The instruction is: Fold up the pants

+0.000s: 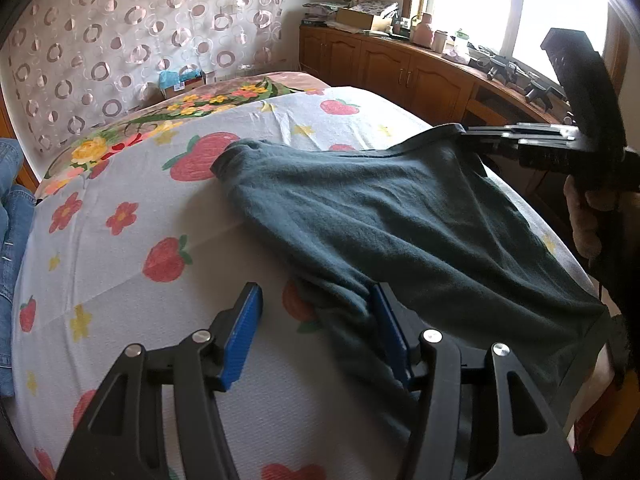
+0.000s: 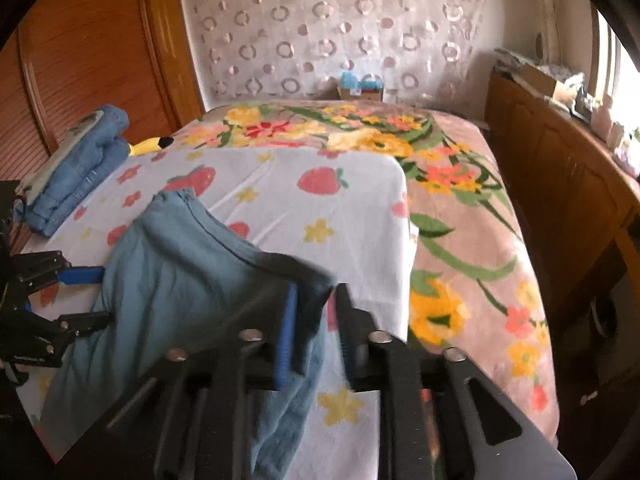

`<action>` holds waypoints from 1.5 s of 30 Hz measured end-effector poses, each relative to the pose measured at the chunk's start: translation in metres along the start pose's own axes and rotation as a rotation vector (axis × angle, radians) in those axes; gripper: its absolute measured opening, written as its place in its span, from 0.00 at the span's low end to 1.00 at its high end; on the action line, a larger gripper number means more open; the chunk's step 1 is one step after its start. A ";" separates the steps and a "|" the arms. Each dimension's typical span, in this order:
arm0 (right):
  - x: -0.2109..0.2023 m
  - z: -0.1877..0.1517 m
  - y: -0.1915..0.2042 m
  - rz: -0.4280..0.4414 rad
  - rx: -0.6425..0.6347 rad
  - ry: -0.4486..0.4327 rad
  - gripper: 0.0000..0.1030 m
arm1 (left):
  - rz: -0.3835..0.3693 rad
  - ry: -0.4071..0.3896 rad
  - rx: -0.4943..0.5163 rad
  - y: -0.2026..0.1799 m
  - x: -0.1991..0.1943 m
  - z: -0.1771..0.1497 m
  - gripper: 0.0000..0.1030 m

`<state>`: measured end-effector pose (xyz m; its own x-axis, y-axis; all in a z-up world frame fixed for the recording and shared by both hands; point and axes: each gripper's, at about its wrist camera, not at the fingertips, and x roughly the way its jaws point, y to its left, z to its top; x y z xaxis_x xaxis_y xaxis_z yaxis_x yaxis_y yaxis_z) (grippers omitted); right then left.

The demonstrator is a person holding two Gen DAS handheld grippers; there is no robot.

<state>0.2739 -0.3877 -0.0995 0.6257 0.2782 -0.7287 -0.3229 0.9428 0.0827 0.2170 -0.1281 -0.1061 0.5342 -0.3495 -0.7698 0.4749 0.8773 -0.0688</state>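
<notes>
Right wrist alone shows folded jeans (image 2: 76, 160).

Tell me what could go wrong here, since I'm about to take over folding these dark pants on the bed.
1. The right tongs stand apart around the raised corner of the pants and are not pinching it, so it could drop.
2. The left tongs are open with only a fold against one pad, so closing may miss the cloth.
3. One end lies at the edge of the strawberry sheet and might slide off.
</notes>
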 end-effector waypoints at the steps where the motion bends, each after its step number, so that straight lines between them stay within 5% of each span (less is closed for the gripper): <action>1: 0.002 -0.002 -0.002 -0.005 0.008 0.010 0.33 | 0.000 0.000 0.000 0.000 0.000 0.000 0.55; 9: 0.011 -0.008 -0.001 0.034 0.024 0.062 0.33 | 0.000 0.000 0.000 0.000 0.000 0.000 0.55; 10: 0.011 -0.008 0.002 0.041 0.018 0.060 0.29 | 0.000 0.000 0.000 0.001 -0.001 0.000 0.55; 11: 0.010 -0.007 0.004 0.050 0.012 0.055 0.10 | 0.000 0.000 0.000 0.000 0.000 0.000 0.55; 15: -0.002 -0.004 0.016 0.081 -0.013 -0.005 0.03 | 0.000 0.000 0.000 0.000 0.000 0.000 0.55; 19: -0.015 -0.002 0.036 0.137 -0.048 -0.038 0.03 | 0.000 0.000 0.000 0.000 -0.001 0.000 0.55; 26: -0.006 -0.017 0.066 0.184 -0.113 0.047 0.07 | 0.000 0.000 0.000 0.000 0.000 0.000 0.55; 27: -0.008 -0.019 0.065 0.176 -0.111 0.048 0.15 | 0.000 0.000 0.000 0.000 0.000 0.000 0.55; 36: -0.039 -0.014 0.037 0.141 -0.055 -0.035 0.25 | 0.000 0.000 0.000 0.000 0.000 0.000 0.55; 45: -0.009 -0.010 0.039 0.185 -0.047 0.030 0.30 | 0.000 0.000 0.000 0.000 0.000 0.000 0.55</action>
<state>0.2490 -0.3553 -0.0964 0.5310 0.4400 -0.7242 -0.4639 0.8661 0.1860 0.2170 -0.1283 -0.1063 0.5344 -0.3497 -0.7695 0.4747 0.8774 -0.0691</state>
